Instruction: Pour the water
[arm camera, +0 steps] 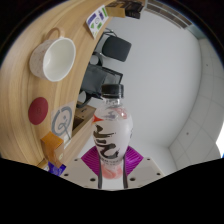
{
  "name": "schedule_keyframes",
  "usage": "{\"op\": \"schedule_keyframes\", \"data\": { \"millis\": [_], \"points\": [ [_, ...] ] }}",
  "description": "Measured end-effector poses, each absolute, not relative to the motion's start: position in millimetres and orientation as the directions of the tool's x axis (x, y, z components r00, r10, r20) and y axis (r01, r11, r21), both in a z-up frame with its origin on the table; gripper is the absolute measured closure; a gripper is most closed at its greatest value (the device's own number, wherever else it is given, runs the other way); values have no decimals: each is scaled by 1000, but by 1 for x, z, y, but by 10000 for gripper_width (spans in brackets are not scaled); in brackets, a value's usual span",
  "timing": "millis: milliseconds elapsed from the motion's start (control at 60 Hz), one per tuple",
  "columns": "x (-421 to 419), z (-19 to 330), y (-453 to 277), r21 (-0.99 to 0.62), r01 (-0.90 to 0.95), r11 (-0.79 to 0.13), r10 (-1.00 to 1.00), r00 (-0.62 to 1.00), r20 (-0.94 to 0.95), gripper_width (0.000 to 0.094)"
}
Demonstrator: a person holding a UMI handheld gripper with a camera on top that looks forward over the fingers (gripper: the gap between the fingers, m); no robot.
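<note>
One clear bottle (112, 135) with a white cap, clamped between the two pink pads (107, 172) of the gripper (110, 176), close in front. On the wooden table (30, 95) to the left: one white cup (54, 57), one dark red coaster (39, 108), one small round dish (63, 122). Farther off, one black chair (107, 62).

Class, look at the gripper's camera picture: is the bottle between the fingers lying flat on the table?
No. The bottle stands lengthwise between the gripper fingers, cap pointing away from the camera, with the wooden table tilted off to one side.
</note>
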State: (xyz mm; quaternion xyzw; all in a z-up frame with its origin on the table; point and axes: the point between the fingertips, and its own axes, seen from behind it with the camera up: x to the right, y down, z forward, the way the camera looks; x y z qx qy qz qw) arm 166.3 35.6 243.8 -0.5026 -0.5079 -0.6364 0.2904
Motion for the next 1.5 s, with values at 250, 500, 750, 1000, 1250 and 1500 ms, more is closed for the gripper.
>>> {"op": "schedule_keyframes", "data": {
  "millis": [250, 500, 750, 1000, 1250, 1500],
  "points": [
    [135, 181, 58, 602, 777, -182, 232, -562, 794, 658],
    [144, 188, 55, 221, 952, -212, 226, -172, 959, 660],
    [145, 217, 41, -664, 699, -265, 135, 709, 692, 657],
    [139, 147, 56, -918, 222, -327, 159, 971, 179, 658],
    [137, 70, 60, -916, 84, -393, 165, 986, 19, 654],
    [141, 60, 57, -934, 42, -353, 159, 987, -16, 548]
  ]
}}
